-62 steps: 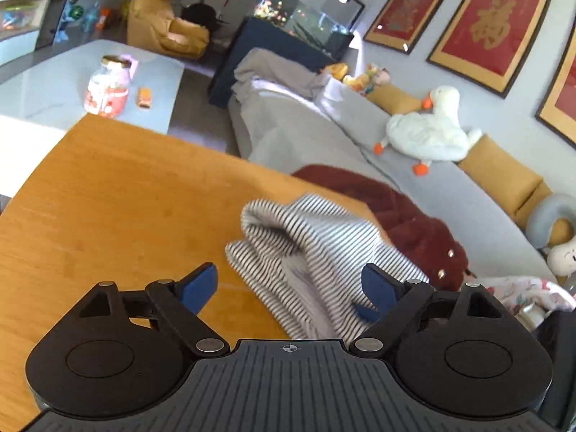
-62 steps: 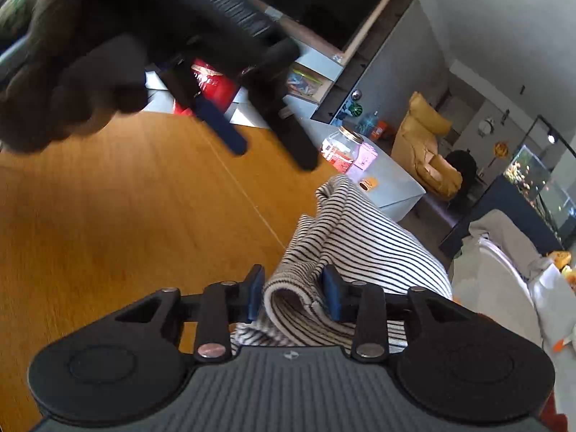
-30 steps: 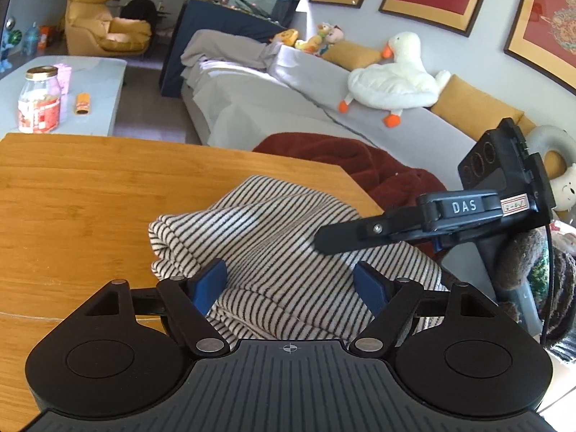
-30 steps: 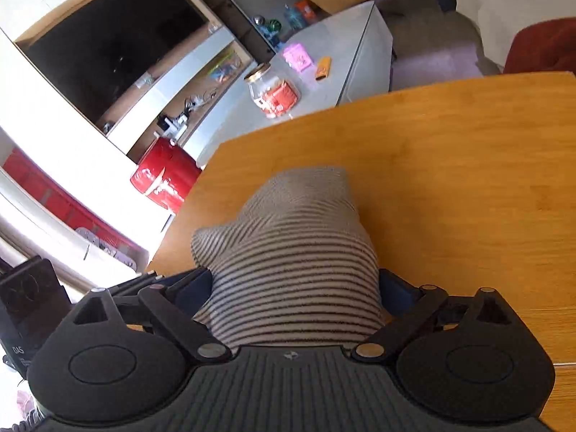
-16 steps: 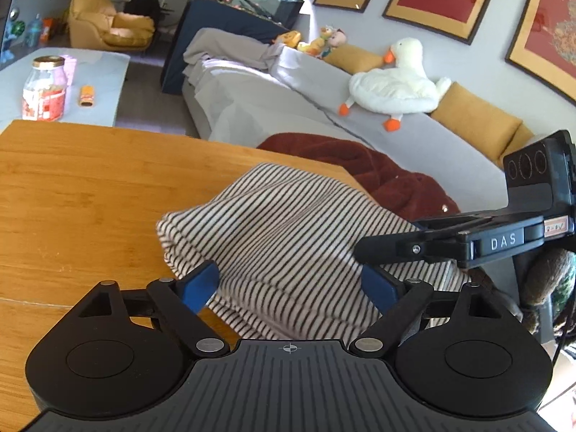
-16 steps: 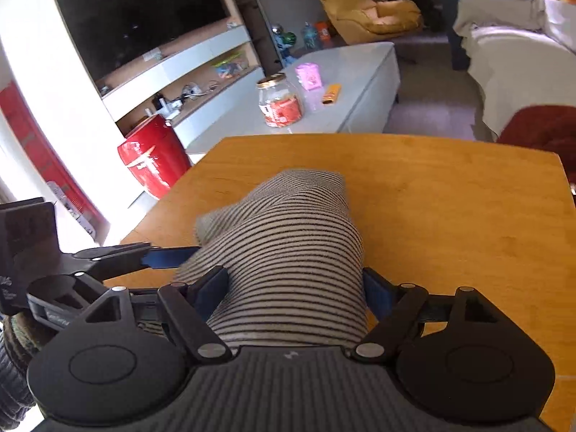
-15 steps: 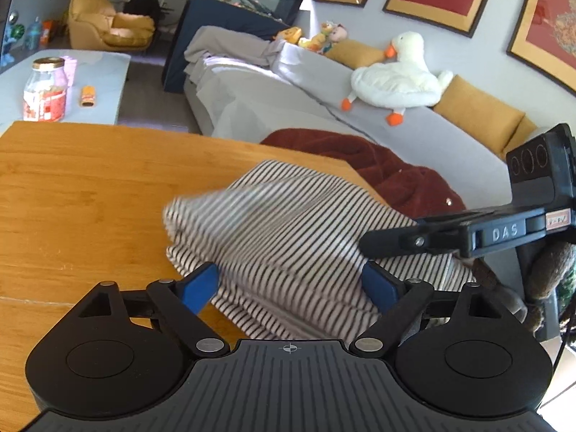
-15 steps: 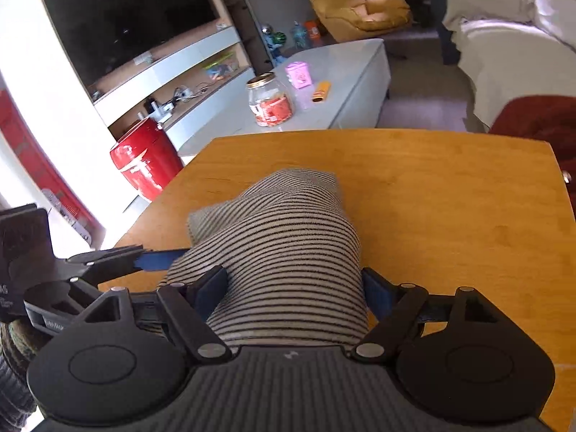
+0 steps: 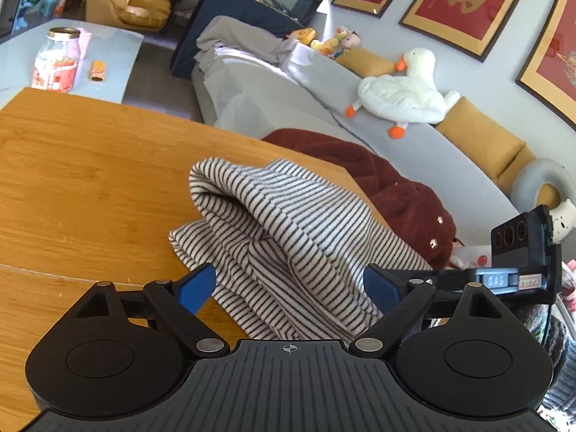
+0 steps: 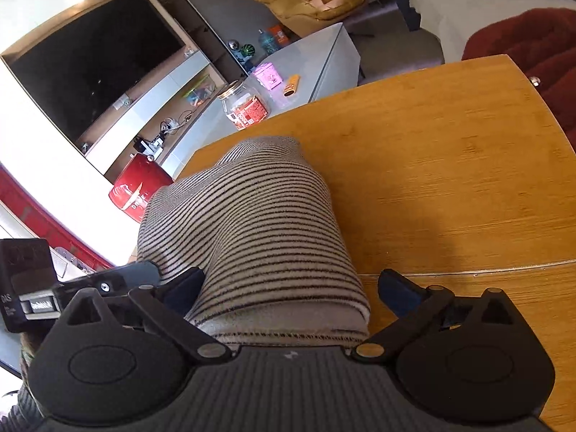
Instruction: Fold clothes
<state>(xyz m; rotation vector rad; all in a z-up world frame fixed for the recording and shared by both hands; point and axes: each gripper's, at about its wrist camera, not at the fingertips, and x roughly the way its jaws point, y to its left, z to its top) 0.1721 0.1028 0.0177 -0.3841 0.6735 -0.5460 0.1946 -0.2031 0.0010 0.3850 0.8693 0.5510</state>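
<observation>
A folded black-and-white striped garment (image 9: pixel 280 230) lies in a bundle on the wooden table (image 9: pixel 79 180), near its right edge. My left gripper (image 9: pixel 289 284) is open, its blue pads on either side of the bundle's near end. My right gripper (image 10: pixel 291 288) is open too, and the striped garment (image 10: pixel 248 230) lies between its fingers with the pads apart from the cloth on the right. The right gripper's body shows at the right of the left wrist view (image 9: pixel 518 262); the left gripper's body shows at the left of the right wrist view (image 10: pixel 43 288).
A dark red garment (image 9: pixel 388 194) lies on the grey sofa (image 9: pixel 414 144) just past the table's edge. A white goose toy (image 9: pixel 403 93) sits on the sofa. A low white coffee table (image 10: pixel 316 61) holds a jar (image 10: pixel 244 108). A red container (image 10: pixel 138 190) stands beyond the table.
The right gripper opened from its grip on the striped garment and the bundle settled on the table. Both grippers shifted slightly around it; the garment's top fold now droops forward.
</observation>
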